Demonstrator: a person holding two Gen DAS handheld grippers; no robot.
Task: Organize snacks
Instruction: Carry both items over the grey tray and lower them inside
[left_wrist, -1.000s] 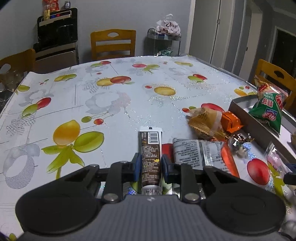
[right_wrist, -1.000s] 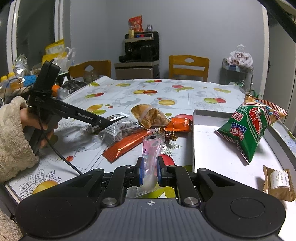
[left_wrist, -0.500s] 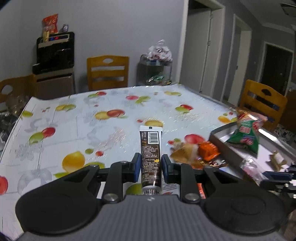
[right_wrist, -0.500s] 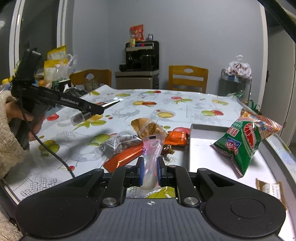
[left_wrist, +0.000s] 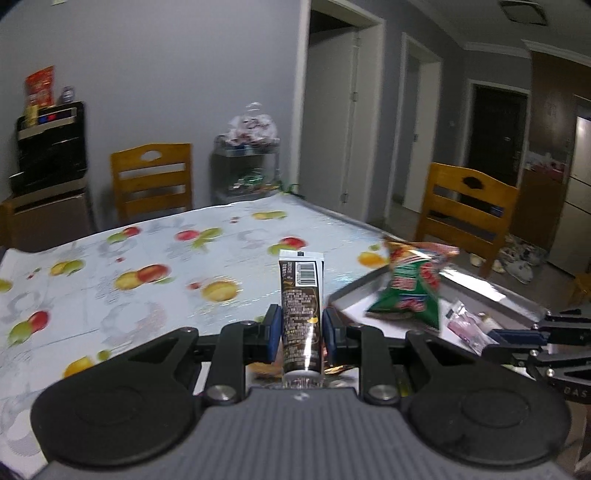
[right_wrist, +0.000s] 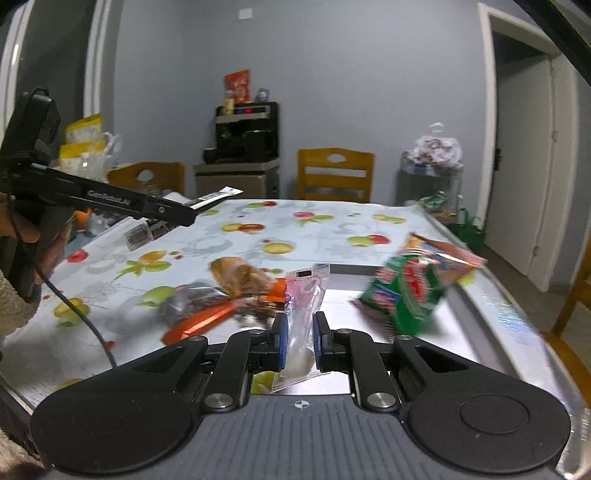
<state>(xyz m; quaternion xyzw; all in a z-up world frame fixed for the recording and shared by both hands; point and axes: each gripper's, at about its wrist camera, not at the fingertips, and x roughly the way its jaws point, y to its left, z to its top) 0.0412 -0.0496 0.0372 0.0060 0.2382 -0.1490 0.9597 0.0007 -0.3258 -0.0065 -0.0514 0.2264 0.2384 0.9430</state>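
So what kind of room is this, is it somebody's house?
Most likely a home dining room. There's a big table with a fruit-print tablecloth, wooden dining chairs around it, and snack packets like the green bag lying about.

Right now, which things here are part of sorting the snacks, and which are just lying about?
Job:
- dark tube, clamped in left gripper
- pink packet, clamped in right gripper
- tray
- green bag in the tray
- loose snacks on the table

Lying about:
- chairs
- black machine
- corner rack
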